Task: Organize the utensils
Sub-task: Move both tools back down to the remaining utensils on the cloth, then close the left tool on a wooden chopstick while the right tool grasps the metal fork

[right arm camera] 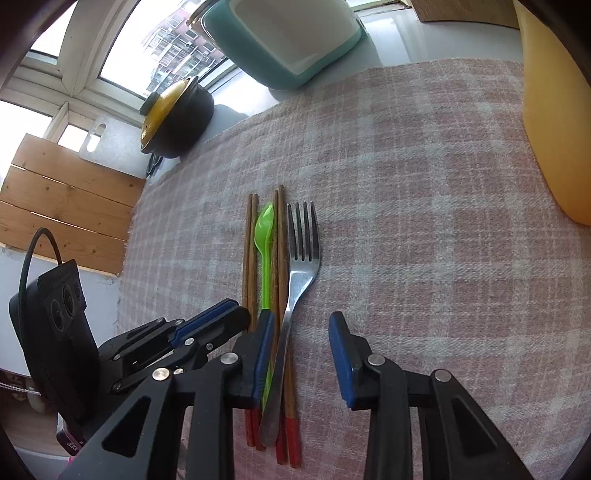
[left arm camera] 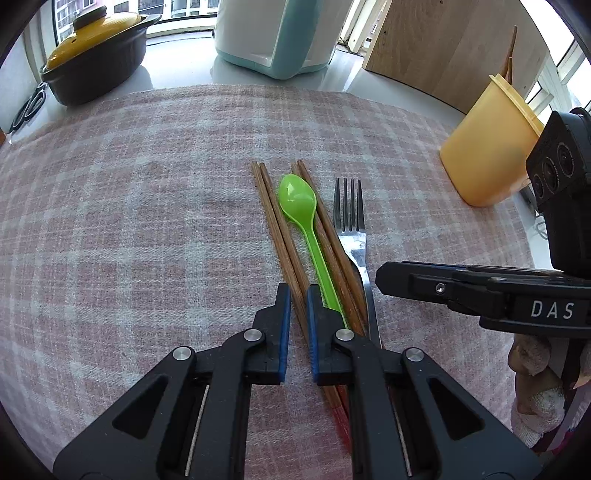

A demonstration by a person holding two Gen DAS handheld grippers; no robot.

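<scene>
Two pairs of brown chopsticks with red ends point(left arm camera: 280, 236) point(right arm camera: 249, 273), a green plastic spoon point(left arm camera: 299, 203) point(right arm camera: 264, 229) and a steel fork point(left arm camera: 351, 225) point(right arm camera: 301, 269) lie side by side on the pink checked cloth point(left arm camera: 147, 206) point(right arm camera: 424, 229). My left gripper point(left arm camera: 297, 295) has its jaws narrowly apart around the left chopstick pair, low over the cloth. My right gripper point(right arm camera: 301, 325) is open and straddles the fork handle and the right chopstick pair. The right gripper shows from the side in the left wrist view point(left arm camera: 443, 284). A yellow cup point(left arm camera: 487, 155) point(right arm camera: 554, 118) stands to the right.
A black pot with a yellow lid point(left arm camera: 96, 55) point(right arm camera: 177, 110) stands at the back left, scissors point(left arm camera: 29, 107) beside it. A white and teal appliance point(left arm camera: 273, 33) point(right arm camera: 288, 40) and a wooden board point(left arm camera: 454, 48) stand at the back.
</scene>
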